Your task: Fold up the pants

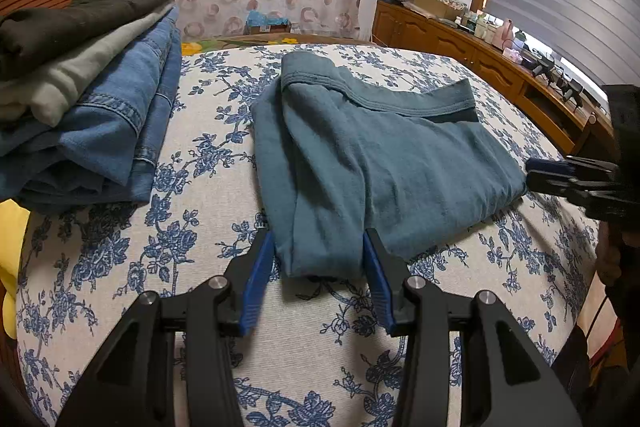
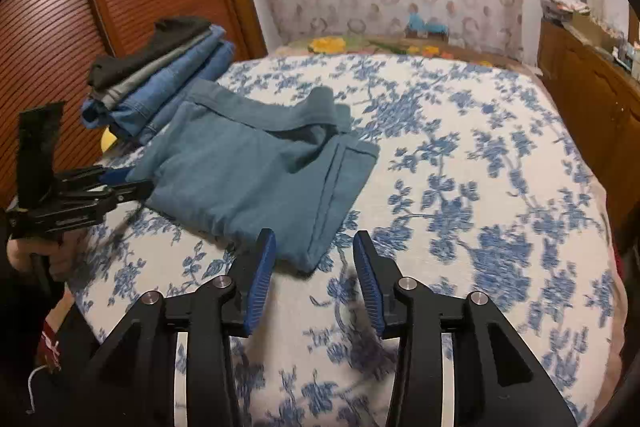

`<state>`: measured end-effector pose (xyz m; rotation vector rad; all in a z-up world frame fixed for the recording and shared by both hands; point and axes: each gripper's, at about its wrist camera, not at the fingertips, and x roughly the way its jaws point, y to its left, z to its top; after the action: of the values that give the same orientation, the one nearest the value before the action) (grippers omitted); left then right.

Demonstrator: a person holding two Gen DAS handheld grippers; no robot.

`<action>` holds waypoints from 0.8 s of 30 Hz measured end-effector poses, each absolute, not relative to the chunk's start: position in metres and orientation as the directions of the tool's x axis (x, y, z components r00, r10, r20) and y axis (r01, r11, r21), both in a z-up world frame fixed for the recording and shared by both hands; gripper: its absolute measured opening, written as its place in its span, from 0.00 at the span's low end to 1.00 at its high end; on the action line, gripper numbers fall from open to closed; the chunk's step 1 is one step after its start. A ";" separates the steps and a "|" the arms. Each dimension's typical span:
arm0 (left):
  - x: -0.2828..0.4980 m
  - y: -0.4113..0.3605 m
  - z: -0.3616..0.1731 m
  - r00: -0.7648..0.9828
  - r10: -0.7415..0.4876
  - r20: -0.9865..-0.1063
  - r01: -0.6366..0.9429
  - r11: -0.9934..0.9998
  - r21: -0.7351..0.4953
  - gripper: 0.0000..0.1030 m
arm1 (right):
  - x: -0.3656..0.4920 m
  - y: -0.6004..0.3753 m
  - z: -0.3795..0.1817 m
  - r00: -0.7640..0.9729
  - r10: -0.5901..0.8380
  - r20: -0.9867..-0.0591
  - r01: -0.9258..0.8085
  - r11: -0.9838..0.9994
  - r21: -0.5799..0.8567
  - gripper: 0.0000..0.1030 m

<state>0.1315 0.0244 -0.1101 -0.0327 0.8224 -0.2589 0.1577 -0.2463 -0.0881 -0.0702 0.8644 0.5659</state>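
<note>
Teal pants (image 1: 380,163) lie folded into a compact rectangle on the flowered bed cover, waistband toward the far side. My left gripper (image 1: 319,255) stands open at their near corner, with a fold of the cloth between its blue pads. In the right wrist view the same pants (image 2: 248,171) lie left of centre. My right gripper (image 2: 315,259) is open, and the pants' near corner lies on the bed between its fingers. Each gripper shows in the other's view: the right gripper (image 1: 532,174) at the pants' right edge, the left gripper (image 2: 140,185) at their left edge.
A stack of folded clothes (image 1: 88,87) (black, grey, denim) sits at the bed's far left, next to the pants. The floral bed cover (image 2: 480,187) lies bare to the right. A wooden cabinet (image 1: 460,43) with clutter runs along the right wall. A hand (image 2: 40,255) holds the left gripper.
</note>
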 end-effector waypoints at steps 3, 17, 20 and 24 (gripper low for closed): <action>0.132 0.025 -0.110 0.649 -0.246 -0.720 0.218 0.967 -0.135 0.43 | 0.165 -0.237 -0.096 0.491 0.435 -0.755 -0.488 0.855 0.175 0.40; 0.130 0.021 -0.109 0.642 -0.270 -0.718 0.250 0.958 -0.136 0.22 | 0.165 -0.219 -0.102 0.496 0.389 -0.776 -0.511 0.853 0.101 0.31; 0.130 0.018 -0.107 0.639 -0.274 -0.719 0.259 0.957 -0.134 0.17 | 0.164 -0.217 -0.102 0.478 0.418 -0.773 -0.535 0.836 0.121 0.19; 0.128 0.015 -0.104 0.643 -0.273 -0.716 0.261 0.956 -0.129 0.11 | 0.165 -0.217 -0.101 0.467 0.437 -0.769 -0.537 0.831 0.146 0.09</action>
<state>0.1277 0.0153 -0.1042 -0.0145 0.8182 -0.3042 0.1652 -0.2166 -0.1014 -0.1220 0.9055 0.5998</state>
